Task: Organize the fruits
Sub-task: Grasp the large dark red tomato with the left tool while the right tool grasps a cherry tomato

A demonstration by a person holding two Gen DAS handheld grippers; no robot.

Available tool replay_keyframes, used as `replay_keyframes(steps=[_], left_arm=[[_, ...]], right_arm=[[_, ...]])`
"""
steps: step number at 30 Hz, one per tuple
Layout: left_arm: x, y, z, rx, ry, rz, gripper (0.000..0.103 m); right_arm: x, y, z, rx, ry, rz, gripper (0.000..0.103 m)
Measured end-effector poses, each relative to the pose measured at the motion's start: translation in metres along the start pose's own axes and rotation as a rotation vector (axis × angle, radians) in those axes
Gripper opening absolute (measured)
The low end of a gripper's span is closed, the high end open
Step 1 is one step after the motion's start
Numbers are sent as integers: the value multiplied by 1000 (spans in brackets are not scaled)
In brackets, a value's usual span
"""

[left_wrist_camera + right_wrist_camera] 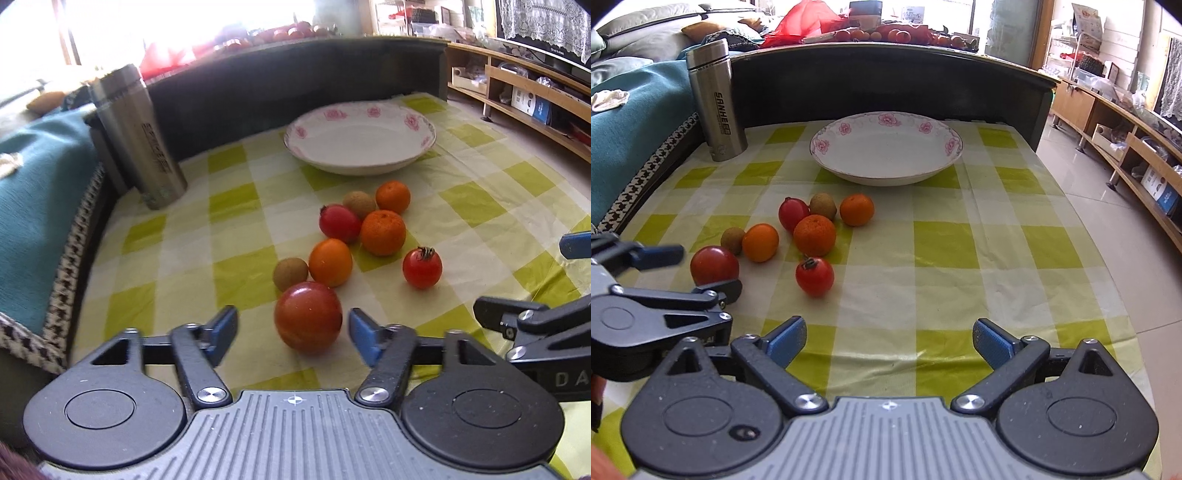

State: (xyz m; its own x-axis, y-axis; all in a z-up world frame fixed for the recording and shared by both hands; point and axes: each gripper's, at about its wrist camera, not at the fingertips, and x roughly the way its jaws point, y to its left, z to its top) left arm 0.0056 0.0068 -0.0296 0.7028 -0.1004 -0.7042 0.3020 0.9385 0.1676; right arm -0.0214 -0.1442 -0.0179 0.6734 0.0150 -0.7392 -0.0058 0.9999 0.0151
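Green-checked tablecloth over a low table, sofa along its left edge, wooden shelving at right. Steel flask at the far left corner, flowered plate near the far edge, empty. Fruit cluster mid-left. Left gripper spread wide around the nearest tomato, not touching. Right gripper released, low over bare cloth.

I see bare tablecloth right of the fruit cluster. The steel flask blocks the far left.
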Motion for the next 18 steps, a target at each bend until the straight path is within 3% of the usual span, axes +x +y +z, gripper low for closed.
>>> replay_keyframes(steps=[6,10,16,18], left_arm=[[9,2,1,-21,10,-41,50],[7,0,0,4,5,-43,49],[7,9,0,-21,9,-71,49],[8,8,-1,-10,4,-67,48]], right_arm=[[5,-4,5,-14,-14,62,85],[14,1,13,-60,-11,105,70],[25,13,22,-135,-15,200,66],[33,17,24,-172,-9,208,58]])
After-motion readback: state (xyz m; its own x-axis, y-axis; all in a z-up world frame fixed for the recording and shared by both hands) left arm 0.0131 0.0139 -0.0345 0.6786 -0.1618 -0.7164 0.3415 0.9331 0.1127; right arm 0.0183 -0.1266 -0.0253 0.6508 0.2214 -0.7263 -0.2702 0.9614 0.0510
